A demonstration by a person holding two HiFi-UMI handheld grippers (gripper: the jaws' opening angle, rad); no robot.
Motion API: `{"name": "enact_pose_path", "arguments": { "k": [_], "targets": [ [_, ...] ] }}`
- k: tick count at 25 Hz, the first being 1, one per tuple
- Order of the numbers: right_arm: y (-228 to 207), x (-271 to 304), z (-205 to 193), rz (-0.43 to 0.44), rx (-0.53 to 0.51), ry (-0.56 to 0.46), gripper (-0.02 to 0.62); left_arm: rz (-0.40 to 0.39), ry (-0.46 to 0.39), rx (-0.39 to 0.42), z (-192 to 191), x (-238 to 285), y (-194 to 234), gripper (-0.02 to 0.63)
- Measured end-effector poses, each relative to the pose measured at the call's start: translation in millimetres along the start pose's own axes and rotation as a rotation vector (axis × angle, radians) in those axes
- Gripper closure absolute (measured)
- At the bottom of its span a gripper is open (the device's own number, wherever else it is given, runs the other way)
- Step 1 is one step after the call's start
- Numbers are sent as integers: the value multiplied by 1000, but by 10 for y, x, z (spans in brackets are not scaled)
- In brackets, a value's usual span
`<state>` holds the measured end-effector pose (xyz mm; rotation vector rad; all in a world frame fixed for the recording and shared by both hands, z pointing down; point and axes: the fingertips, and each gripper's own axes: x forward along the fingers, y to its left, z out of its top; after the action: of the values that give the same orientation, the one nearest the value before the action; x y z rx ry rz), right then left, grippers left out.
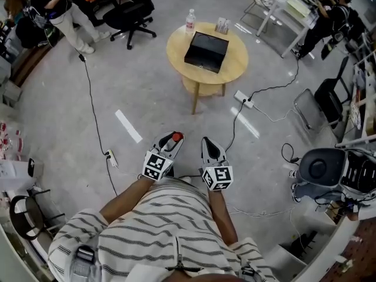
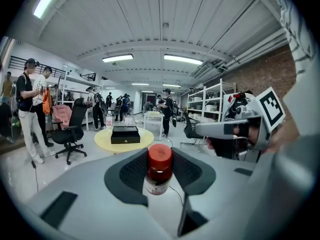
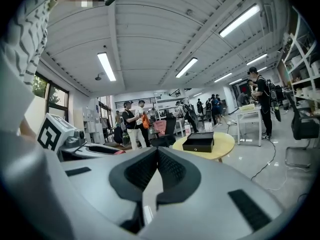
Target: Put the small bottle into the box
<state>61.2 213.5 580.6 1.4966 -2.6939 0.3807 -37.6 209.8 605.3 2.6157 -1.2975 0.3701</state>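
Observation:
My left gripper [image 2: 160, 171] is shut on a small bottle [image 2: 158, 170] with a red cap, held upright between the pads; the red cap [image 1: 177, 137] shows at the left gripper's [image 1: 172, 141] tip in the head view. My right gripper [image 3: 156, 164] is shut with nothing between its jaws; it is held beside the left one [image 1: 210, 147]. The black box [image 1: 206, 51] lies closed on a round yellow table [image 1: 235, 63] well ahead of both grippers, and appears small in the left gripper view [image 2: 125, 134] and the right gripper view [image 3: 199, 142].
A clear water bottle [image 1: 190, 22] and a small holder [image 1: 222, 25] stand at the table's far edge. Cables and a power strip [image 1: 243, 98] lie on the floor to the right. A black office chair [image 1: 132, 13] and several people stand beyond the table.

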Motion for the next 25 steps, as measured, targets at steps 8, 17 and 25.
{"name": "enact_pose_path", "arguments": {
  "k": [8,17,25],
  "targets": [
    [-279,276,11,-10,5,7,577,-17,10,-5,-22,360,128,451],
    [-654,985,290,-23,-13,19,577,-30,12,3,298,971,659,451],
    [-1061,1739,688,-72,-21,12,577,-81,9,40,707,1636,1218,451]
  ]
}}
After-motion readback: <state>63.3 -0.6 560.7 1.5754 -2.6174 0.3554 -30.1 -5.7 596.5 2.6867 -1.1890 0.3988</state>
